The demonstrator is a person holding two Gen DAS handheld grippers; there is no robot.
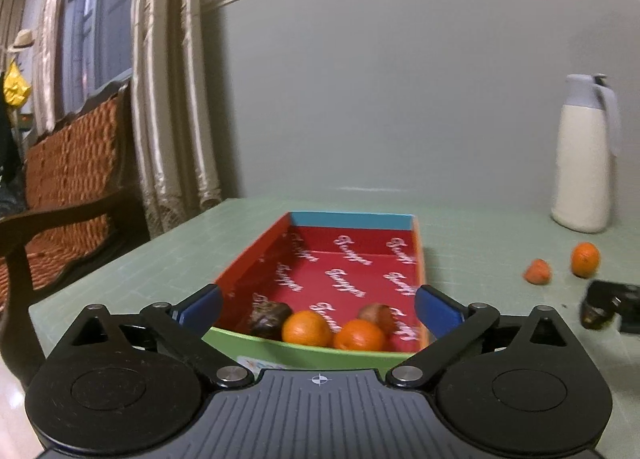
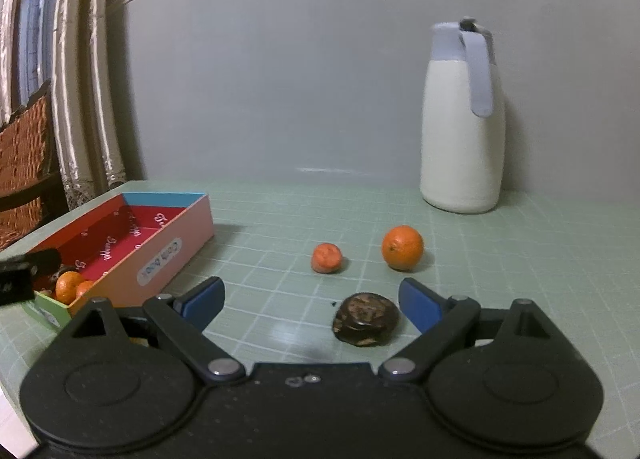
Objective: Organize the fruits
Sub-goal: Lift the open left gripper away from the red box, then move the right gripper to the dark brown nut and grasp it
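Pale green gridded matting covers the table (image 2: 280, 219) against a grey wall, with a white thermos jug with a grey lid (image 2: 460, 131) at the back. My left gripper (image 1: 318, 301) hangs spread wide and empty over the near end of the red cardboard box with white lettering (image 1: 352, 259), where two oranges (image 1: 306, 327) already lie beside darker fruit. My right gripper (image 2: 310, 295) is spread wide too, holding nothing, with a dark brown wrinkled fruit (image 2: 366, 319) on the mat near its right finger. A round orange (image 2: 402, 247) and a smaller reddish-orange fruit (image 2: 326, 257) wait beyond. My worry: the dark fruit sits off-centre, so closing now could nudge it away rather than pinch it.
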